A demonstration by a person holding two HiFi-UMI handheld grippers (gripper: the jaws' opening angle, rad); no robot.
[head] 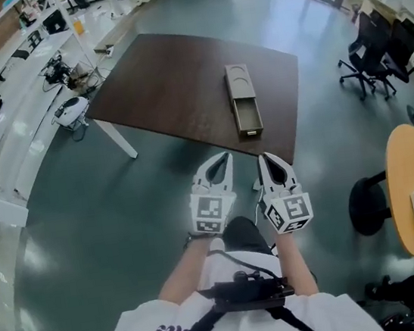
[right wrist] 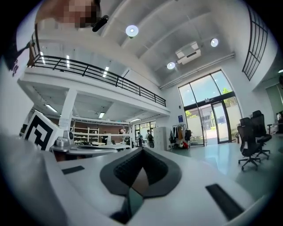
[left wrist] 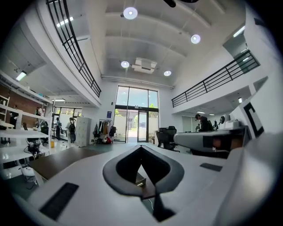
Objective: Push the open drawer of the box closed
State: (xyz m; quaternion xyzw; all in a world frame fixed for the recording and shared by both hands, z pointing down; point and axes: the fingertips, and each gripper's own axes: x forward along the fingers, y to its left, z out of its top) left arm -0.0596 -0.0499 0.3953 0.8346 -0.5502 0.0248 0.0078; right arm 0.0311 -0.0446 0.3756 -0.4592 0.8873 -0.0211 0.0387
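The box lies long on the dark surface, near the edge that is closest to the person, and its drawer is pulled out toward that edge. Both tools are held low in front of the body, well apart from the box and not touching anything. The left gripper has its jaws pressed together with nothing between them, and the right gripper is the same, closed and empty. The push has not begun. To do it well, I think closed jaws are good as a blunt tip. The right gripper is more in line with the drawer. It should meet the middle of the drawer front and push straight along the length of the box. A push to one side may turn the box or jam the drawer. The left gripper could steady the far end so the box does not slide.
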